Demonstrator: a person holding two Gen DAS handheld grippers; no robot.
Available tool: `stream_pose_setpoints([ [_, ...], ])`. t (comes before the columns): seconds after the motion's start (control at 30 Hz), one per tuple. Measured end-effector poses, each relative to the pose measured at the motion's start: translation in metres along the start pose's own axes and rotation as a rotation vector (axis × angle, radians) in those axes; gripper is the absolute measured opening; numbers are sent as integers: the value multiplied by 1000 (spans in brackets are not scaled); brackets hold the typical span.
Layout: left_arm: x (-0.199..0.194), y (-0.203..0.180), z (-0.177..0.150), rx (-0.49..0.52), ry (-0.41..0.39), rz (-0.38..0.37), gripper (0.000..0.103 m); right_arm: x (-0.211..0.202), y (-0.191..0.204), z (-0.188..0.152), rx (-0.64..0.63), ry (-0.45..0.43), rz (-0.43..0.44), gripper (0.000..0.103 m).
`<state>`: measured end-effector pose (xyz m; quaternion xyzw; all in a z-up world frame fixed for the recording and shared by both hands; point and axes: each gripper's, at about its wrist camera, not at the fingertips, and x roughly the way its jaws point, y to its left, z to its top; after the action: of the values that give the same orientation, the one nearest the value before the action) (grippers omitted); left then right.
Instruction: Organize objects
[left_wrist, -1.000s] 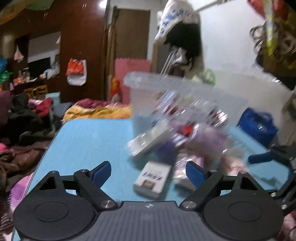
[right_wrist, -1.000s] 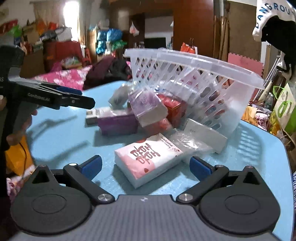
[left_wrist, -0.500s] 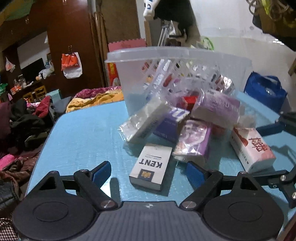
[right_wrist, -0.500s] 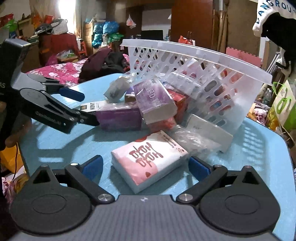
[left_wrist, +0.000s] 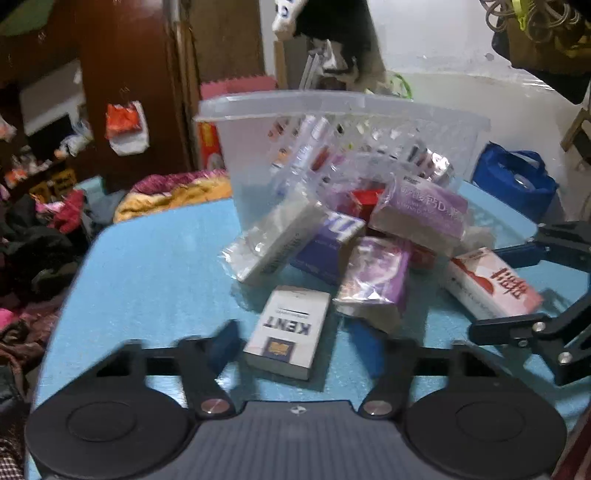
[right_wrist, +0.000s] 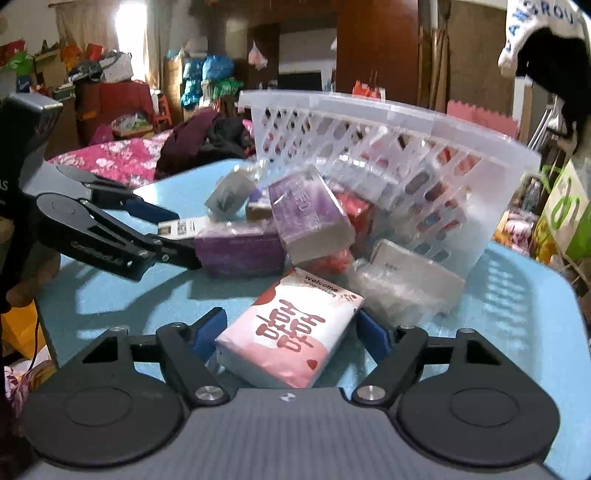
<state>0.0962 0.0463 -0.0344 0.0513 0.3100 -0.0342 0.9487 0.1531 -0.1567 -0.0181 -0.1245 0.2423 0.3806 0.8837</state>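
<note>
I am holding both tools low over the blue table (left_wrist: 155, 266), each with its jaws spread wide and gripping nothing. My left gripper (left_wrist: 295, 343) is straddling the white cigarette box (left_wrist: 288, 328), which is lying flat at the near edge of the pile, one blue pad on either side but, as far as I can tell through the blur, not yet touching it. My right gripper (right_wrist: 288, 332) is framing the pink tissue pack (right_wrist: 291, 332) the same way; its near end is sitting between the pads, the right pad looking just beside it.

Farther off, the white basket (right_wrist: 461, 192) is lying tipped toward me, with purple tissue packs (right_wrist: 306, 218) and a clear-wrapped pack (right_wrist: 406, 280) spilling out in front of it.

I am judging the cigarette box to be light and fairly stiff, with slick cardboard sides, so I am planning to close on its long edges near the middle and press gently, since hard squeezing would crush it. The tissue pack looks soft and light in a slippery film wrapper; it will give under the pads, so I am aiming across its narrow width, well in from the corners, and closing further than for the box.
</note>
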Motion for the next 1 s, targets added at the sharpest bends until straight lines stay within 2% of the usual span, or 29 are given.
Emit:
stream_pose_setpoints([
  [0.17, -7, 3, -3, -34, -31, 23, 47, -8, 0, -4, -9, -46, 9, 79],
  [0.4, -30, 10, -11, -125, -125, -7, 47, -15, -9, -6, 51, -128, 30, 79],
  [0.53, -39, 7, -12, -127, -156, -23, 47, -25, -15, -10, 94, -202, 27, 79],
  [0.73, -46, 7, -12, -170, -193, -56, 46, -30, -19, -11, 132, -256, 8, 79],
  [0.8, -50, 7, -10, -203, -218, -67, 41, -34, -19, -12, 134, -280, -20, 79],
  [0.87, -56, 10, -2, -225, -248, -80, 26, -40, -20, -6, 133, -298, -35, 79],
  [0.93, -61, 13, 14, -230, -282, -91, 27, -47, -23, 10, 122, -309, -44, 79],
  [1.0, -58, 11, 31, -208, -268, -54, 27, -51, -33, 26, 136, -305, -47, 79],
])
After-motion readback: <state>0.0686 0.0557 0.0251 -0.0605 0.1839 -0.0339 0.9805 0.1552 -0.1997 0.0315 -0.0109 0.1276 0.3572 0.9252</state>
